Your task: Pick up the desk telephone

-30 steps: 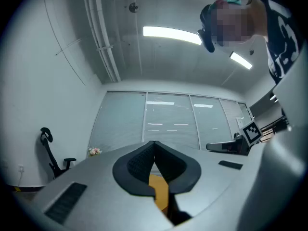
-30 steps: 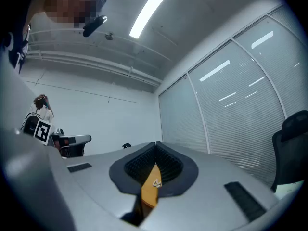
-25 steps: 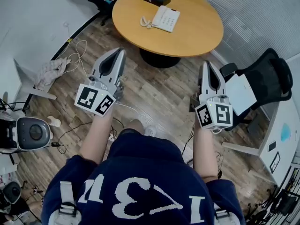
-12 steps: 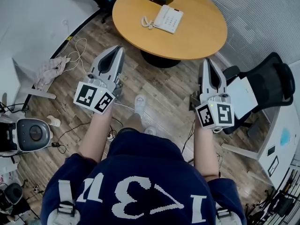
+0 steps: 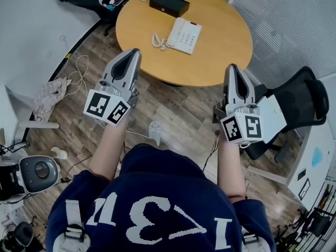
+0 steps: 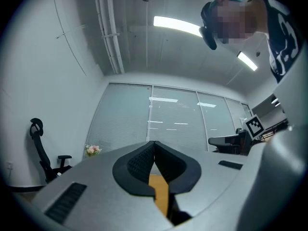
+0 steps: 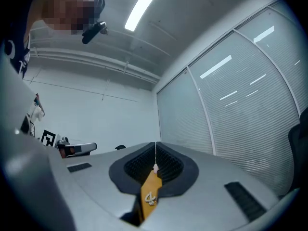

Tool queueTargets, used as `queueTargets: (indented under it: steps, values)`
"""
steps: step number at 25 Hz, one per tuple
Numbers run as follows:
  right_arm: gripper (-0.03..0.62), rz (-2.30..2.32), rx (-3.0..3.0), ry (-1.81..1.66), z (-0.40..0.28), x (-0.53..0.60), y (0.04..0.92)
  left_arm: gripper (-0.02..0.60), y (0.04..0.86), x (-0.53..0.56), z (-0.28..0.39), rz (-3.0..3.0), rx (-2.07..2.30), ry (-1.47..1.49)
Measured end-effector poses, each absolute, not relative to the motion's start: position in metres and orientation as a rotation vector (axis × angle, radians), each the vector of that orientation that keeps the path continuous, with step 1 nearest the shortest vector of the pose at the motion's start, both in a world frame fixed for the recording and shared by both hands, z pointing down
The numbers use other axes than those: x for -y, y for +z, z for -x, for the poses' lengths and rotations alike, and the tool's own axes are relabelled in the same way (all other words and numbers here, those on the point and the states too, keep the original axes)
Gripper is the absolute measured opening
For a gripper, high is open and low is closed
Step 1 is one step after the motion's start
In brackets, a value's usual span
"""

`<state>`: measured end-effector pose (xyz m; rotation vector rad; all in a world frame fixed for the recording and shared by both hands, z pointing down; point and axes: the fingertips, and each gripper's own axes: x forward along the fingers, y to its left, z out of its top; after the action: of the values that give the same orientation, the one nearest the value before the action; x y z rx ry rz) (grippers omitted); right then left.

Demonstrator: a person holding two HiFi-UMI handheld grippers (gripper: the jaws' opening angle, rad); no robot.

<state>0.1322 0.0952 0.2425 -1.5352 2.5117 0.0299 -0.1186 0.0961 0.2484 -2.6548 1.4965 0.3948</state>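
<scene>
One white, boxy telephone (image 5: pixel 184 35) sits on one round wooden table (image 5: pixel 226 56). My left gripper (image 5: pixel 133 53) and right gripper (image 5: pixel 232 67) are closed, empty.

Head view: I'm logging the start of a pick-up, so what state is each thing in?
Desk telephone, flat on the table, handset on its cradle, untouched.
Black box, closed, lying beyond the telephone.
Left gripper, fingers shut, empty, apart from the telephone.
Right gripper, fingers shut, empty, apart from the telephone.
</scene>
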Motion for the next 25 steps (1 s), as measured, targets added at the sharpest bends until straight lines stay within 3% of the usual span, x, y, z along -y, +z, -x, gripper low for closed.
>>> queueTargets:
  steps: [12,25]
  values:
    - [0.029,1.628,-2.44,-0.009,-0.097,0.004,0.25,0.015,0.252,0.025,0.153,2.721,-1.412,0.384]
    - [0.029,1.606,-2.469,-0.026,-0.106,0.084,0.258,0.015,0.268,0.097,0.133,2.753,-1.434,0.365]
